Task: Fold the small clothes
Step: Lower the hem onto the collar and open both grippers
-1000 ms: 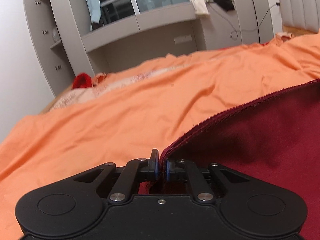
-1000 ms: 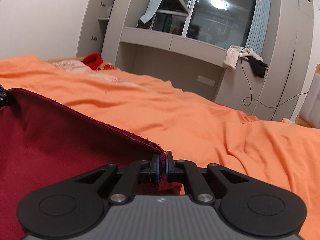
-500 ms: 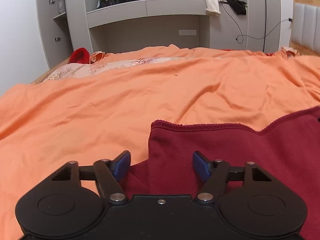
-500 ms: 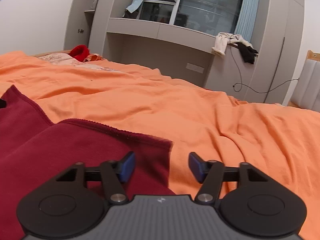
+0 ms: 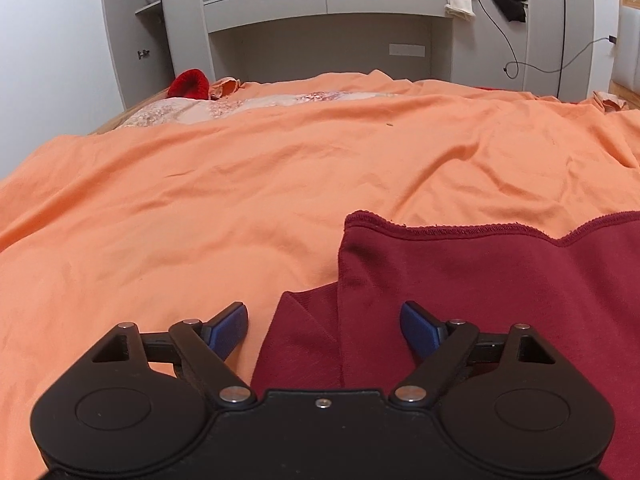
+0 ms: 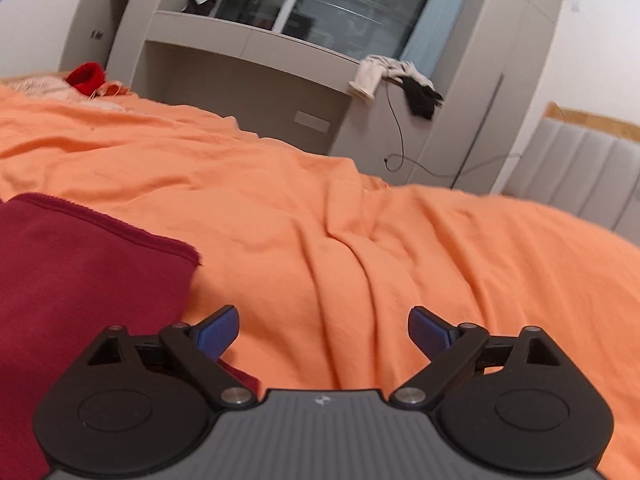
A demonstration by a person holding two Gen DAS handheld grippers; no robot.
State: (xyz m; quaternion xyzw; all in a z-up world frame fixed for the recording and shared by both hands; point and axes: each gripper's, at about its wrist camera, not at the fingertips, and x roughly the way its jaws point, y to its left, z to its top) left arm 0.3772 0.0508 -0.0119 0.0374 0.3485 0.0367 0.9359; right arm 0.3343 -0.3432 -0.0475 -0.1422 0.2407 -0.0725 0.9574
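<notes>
A dark red garment [image 5: 480, 280] lies folded over on the orange bedspread [image 5: 240, 184], its hemmed edge running across the far side. My left gripper [image 5: 324, 330] hovers over the garment's left edge, jaws opening wide; cloth lies under the gap but the blue pads do not press it. In the right wrist view the same dark red garment [image 6: 80, 272] fills the lower left. My right gripper [image 6: 324, 330] is to the right of its corner, jaws opening, only the orange bedspread [image 6: 360, 240] between its fingers.
A red item [image 5: 190, 83] and a patterned pillow [image 5: 224, 108] lie at the far end of the bed. Grey cabinets [image 5: 320, 32] with a window stand beyond it, clothes [image 6: 396, 76] and a cable [image 6: 400, 136] hanging at their right. A padded headboard [image 6: 580, 172] is at far right.
Both grippers were shut on the garment's raised edge a second ago; both have let go and spread wide. The garment dropped flat onto the bed. The right gripper shifted right, off the cloth.
</notes>
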